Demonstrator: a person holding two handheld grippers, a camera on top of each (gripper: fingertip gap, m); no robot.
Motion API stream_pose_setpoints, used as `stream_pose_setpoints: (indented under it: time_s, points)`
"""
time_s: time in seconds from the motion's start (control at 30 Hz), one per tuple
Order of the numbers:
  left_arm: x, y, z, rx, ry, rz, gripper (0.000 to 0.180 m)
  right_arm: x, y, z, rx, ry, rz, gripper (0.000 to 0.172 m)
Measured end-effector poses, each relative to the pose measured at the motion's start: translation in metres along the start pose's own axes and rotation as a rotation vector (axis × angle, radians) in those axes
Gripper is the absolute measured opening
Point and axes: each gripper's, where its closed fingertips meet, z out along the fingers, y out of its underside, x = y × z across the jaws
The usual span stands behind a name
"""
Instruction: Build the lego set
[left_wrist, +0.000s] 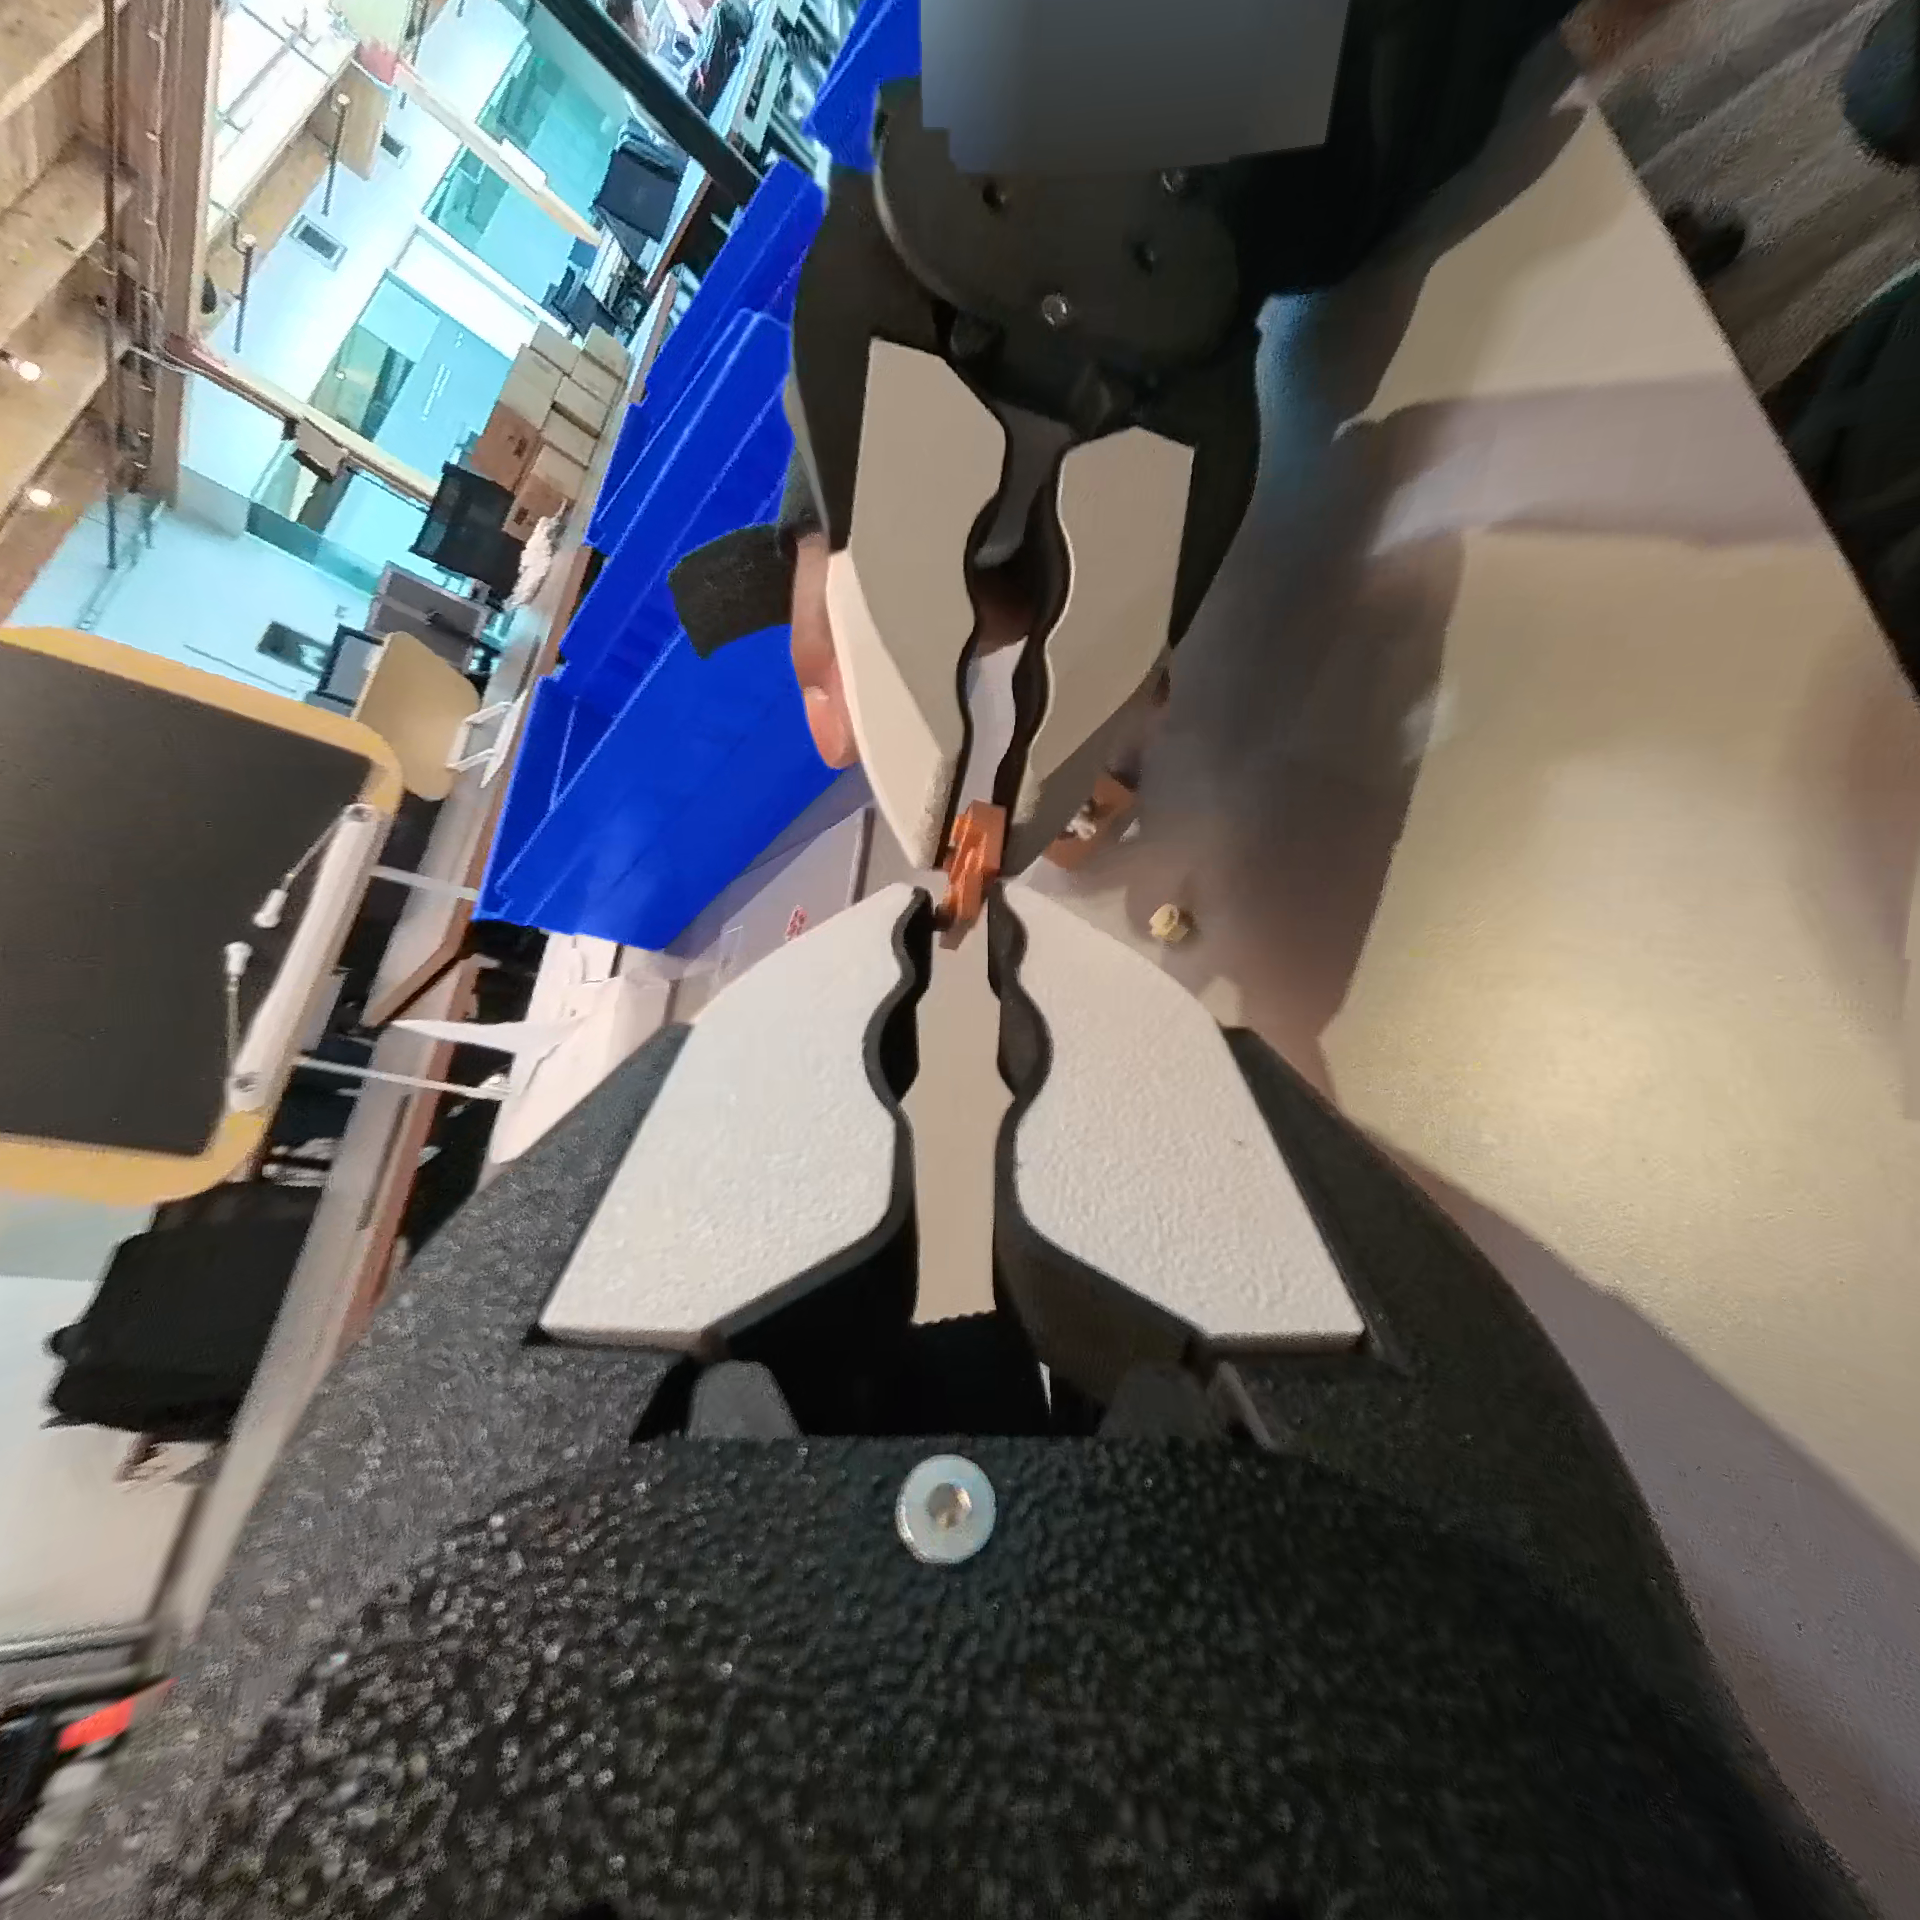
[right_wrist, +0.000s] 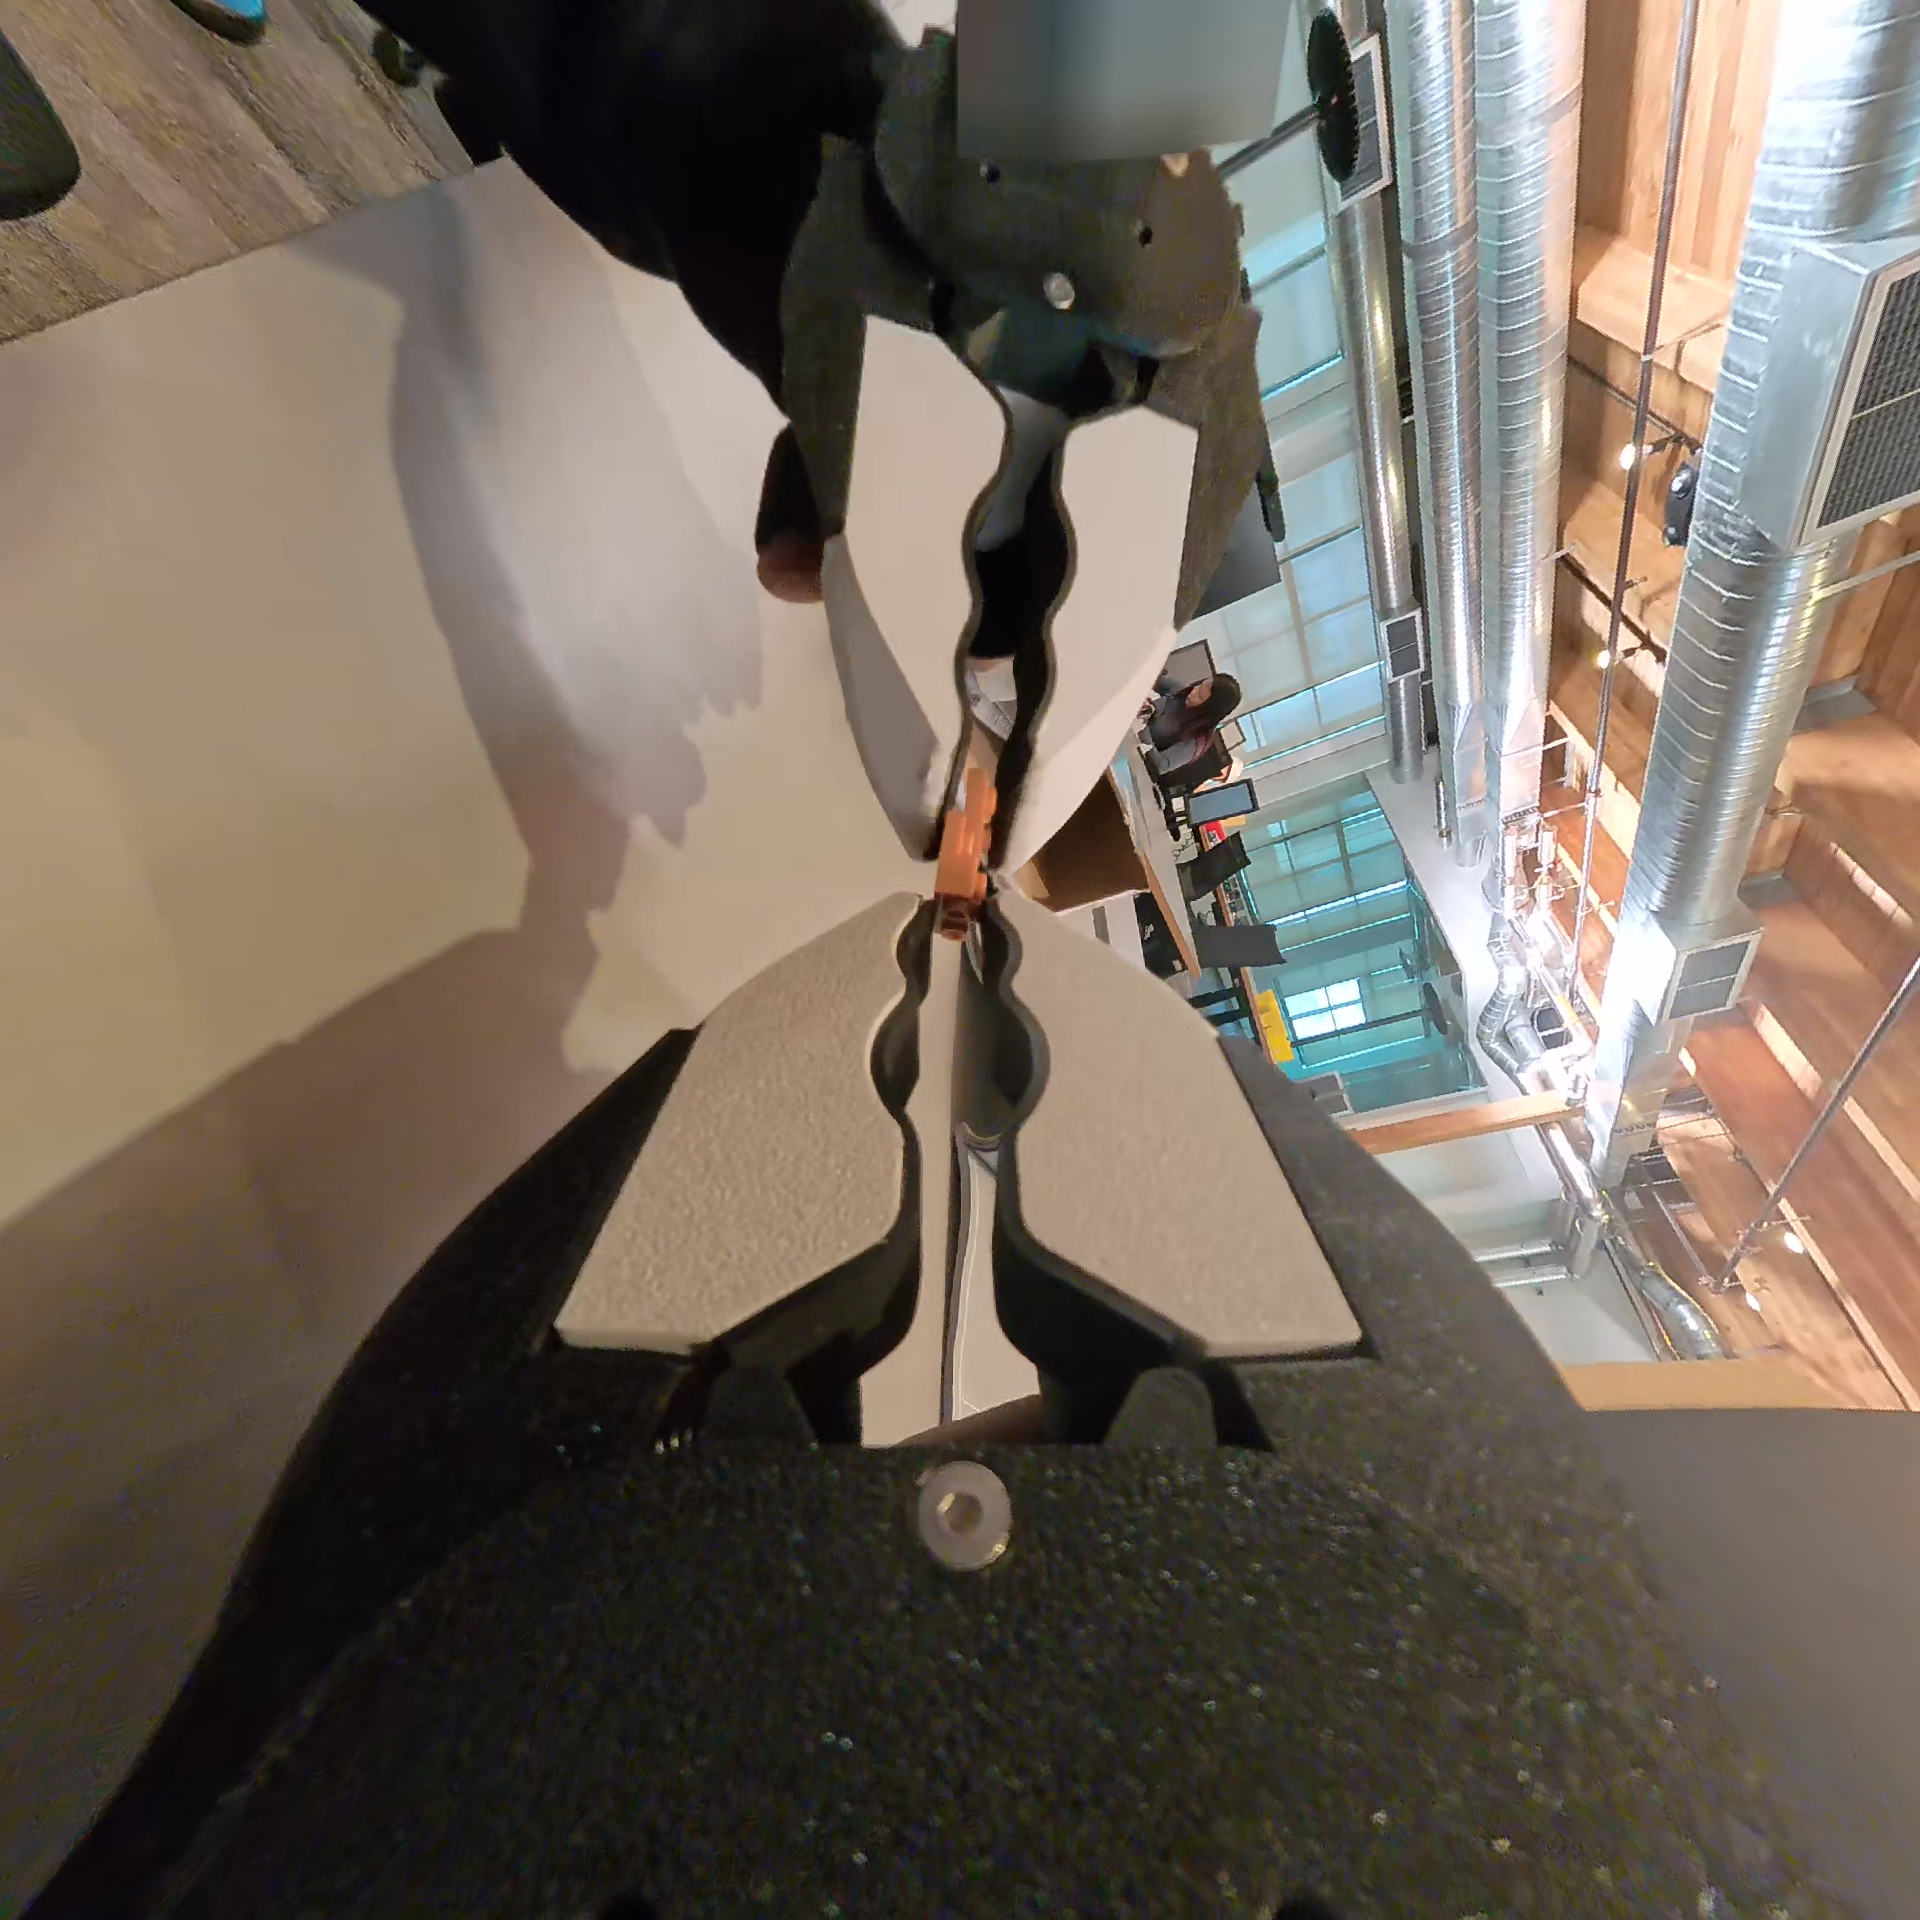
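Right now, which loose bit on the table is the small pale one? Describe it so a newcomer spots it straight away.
In the left wrist view, start at the cream tabletop, right of the blue plastic bins. Look just right of where the two grippers meet tip to tip on the small orange plastic piece. The tiny pale yellow knob-like part lies alone there, lighter than the brown piece above it.

Pale tabletop (left_wrist: 1621, 831), blue bins (left_wrist: 686, 769), silver ducts (right_wrist: 1507, 416), perhaps glass partitions (left_wrist: 343, 312)
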Motion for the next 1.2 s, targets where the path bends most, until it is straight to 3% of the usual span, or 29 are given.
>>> stream_pose_setpoints:
  time_s: [0.2,0.47,0.7,1.2]
  points:
    - [0.0011,0.001,-0.0016,0.057,0.047,-0.111,0.009,-0.0008,-0.0021,0.0007,0.009,0.004,0.0,0.008]
    - [-0.0018,0.0041,-0.0058,0.06,0.074,-0.143,0.005,-0.0045,0.0001,0.0026,-0.002,-0.002,-0.022,0.008]
    - [-0.003,0.0089,-0.0032,-0.015,0.085,-0.144,0.005,-0.0088,0.0048,0.0072,-0.04,-0.002,-0.042,0.008]
    - [0.0016,0.0006,-0.0019,-0.206,0.26,-0.116,0.005,-0.0064,-0.0017,0.0086,-0.055,0.062,-0.184,0.008]
